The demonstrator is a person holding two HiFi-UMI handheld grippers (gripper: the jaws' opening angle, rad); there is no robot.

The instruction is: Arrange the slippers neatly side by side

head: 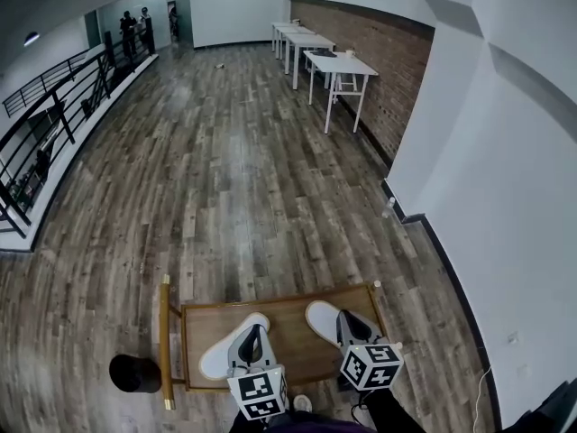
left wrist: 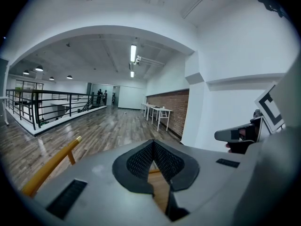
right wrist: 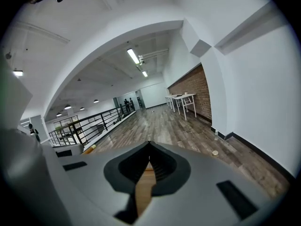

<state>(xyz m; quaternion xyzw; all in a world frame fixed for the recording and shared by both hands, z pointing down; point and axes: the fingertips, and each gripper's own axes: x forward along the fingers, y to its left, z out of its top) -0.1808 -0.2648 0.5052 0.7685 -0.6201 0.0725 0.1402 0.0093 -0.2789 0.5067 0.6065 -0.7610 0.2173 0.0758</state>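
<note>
Now, left gripper (left wrist: 153, 142): you are holding its smooth grey jaws pressed together, the ribbed black pads meeting at the tip with nothing pinched. Only wood grain is showing through the slit below them.
Right gripper (right wrist: 149, 144): its jaws are likewise standing closed and empty, with the ridged black pads touching at the point.
Pose: you are aiming both grippers forward and slightly downward, side by side but apart, with the marker cubes sitting nearest you.
Left slipper (head: 221, 350): a plain white oval is lying at an angle on the tray, partly hidden under the left gripper.
Right slipper (head: 322, 317): a matching white oval is lying partly under the right gripper, apart from its mate, and their far ends are leaning toward each other.
Wooden tray (head: 290, 336): a flat brown rectangle with a raised lip is carrying both slippers.
Brass-coloured rail (head: 165, 341): a round bar is running along the tray's left edge.
Dark round thing (head: 135, 373): it is sitting on the floor just left of the rail, and what it is cannot be told.
Plank floor (head: 225, 170): grey-brown boards are stretching toward white tables (head: 338, 66) beside a brick wall (head: 383, 79).
</note>
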